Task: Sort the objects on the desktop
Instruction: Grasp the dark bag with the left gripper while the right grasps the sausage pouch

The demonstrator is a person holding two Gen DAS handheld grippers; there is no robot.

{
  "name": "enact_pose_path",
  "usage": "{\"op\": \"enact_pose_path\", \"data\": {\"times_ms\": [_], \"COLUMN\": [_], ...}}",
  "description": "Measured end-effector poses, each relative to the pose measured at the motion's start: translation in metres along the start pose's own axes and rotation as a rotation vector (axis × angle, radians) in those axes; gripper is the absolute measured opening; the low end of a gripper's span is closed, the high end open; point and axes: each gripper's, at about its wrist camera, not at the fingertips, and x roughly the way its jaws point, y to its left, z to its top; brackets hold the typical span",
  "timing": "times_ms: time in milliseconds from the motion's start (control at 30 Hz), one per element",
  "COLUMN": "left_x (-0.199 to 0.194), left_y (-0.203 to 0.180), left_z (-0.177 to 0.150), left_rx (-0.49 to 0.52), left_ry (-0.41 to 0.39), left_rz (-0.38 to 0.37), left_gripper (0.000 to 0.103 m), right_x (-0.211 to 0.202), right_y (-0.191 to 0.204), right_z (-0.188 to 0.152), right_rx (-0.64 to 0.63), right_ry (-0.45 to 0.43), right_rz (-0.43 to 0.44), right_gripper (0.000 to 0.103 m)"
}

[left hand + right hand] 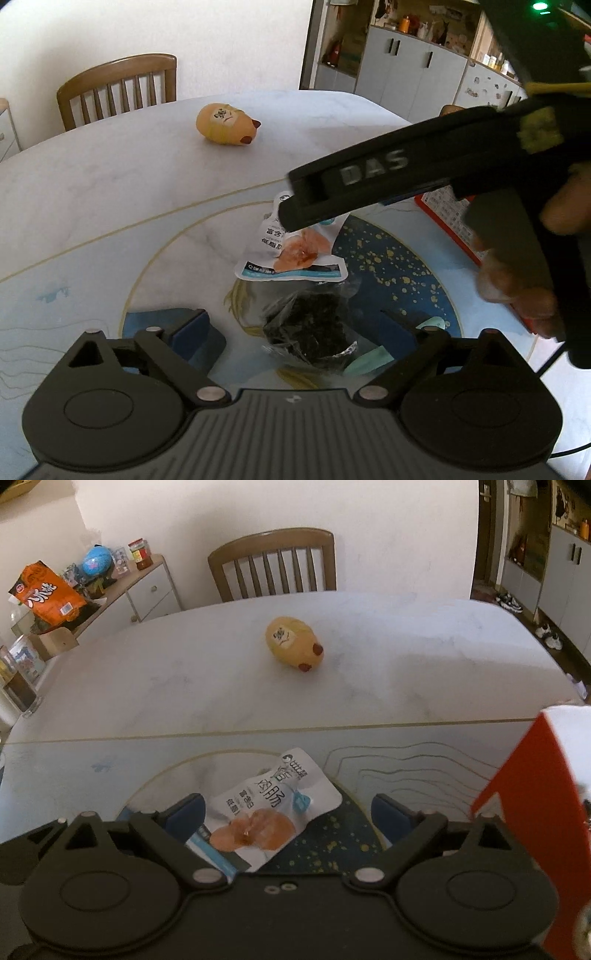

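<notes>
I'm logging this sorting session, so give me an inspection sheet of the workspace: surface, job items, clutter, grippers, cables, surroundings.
Surface: marble-look table with a printed mat at the near side.
Job's things: white snack sachet flat on the mat; clear packet of dark contents just nearer than it; yellow toy lying alone on the bare table; red box on the right.
Clutter: nothing seen on the table.
Grippers: left gripper open around the dark packet; right gripper open over the sachet.
Cables: dark cable at the right edge.
Surroundings: wooden chair, side cabinet, grey cupboards.
</notes>
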Motion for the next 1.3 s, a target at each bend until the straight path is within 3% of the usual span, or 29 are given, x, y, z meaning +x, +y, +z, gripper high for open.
{"op": "enact_pose_path", "data": {"times_ms": [67,133,367,500,733,833,1000,1100,1167,1300], "left_x": [0.001,0.002,0.003,0.002,0.002,0.001,0.000,0.000,0.000,-0.001], "left_y": [0.001,0.004,0.003,0.000,-0.005,-0.006,-0.004,-0.004,-0.002,0.000], "left_z": [-0.001,-0.001,-0.005,-0.006,-0.009,-0.011,-0.012,-0.012,-0.011,-0.010], "left_rx": [-0.005,-0.016,-0.008,0.014,0.051,0.054,0.055,0.056,0.055,0.048], "left_ry": [-0.001,0.004,-0.007,-0.016,-0.026,-0.030,-0.034,-0.034,-0.034,-0.032], "left_rz": [0.003,-0.013,-0.018,-0.030,-0.028,-0.029,-0.028,-0.029,-0.032,-0.037], "left_gripper": [0.093,0.085,0.080,0.070,0.066,0.058,0.053,0.050,0.047,0.044], "right_x": [0.006,0.010,0.025,0.026,0.025,0.025,0.024,0.023,0.020,0.018], "right_y": [0.001,0.004,0.005,0.010,0.017,0.016,0.012,0.010,0.007,0.002], "right_z": [0.002,0.002,-0.001,-0.003,-0.004,-0.002,-0.001,0.001,0.003,0.005], "right_rx": [0.013,0.011,0.066,0.058,0.021,0.026,0.051,0.069,0.077,0.088], "right_ry": [0.005,0.005,0.048,0.042,0.013,0.008,0.005,-0.001,-0.014,-0.015], "right_rz": [-0.009,-0.032,-0.040,-0.051,-0.053,-0.048,-0.034,-0.025,-0.013,-0.002], "right_gripper": [0.097,0.097,0.093,0.091,0.070,0.067,0.064,0.058,0.049,0.045]}}
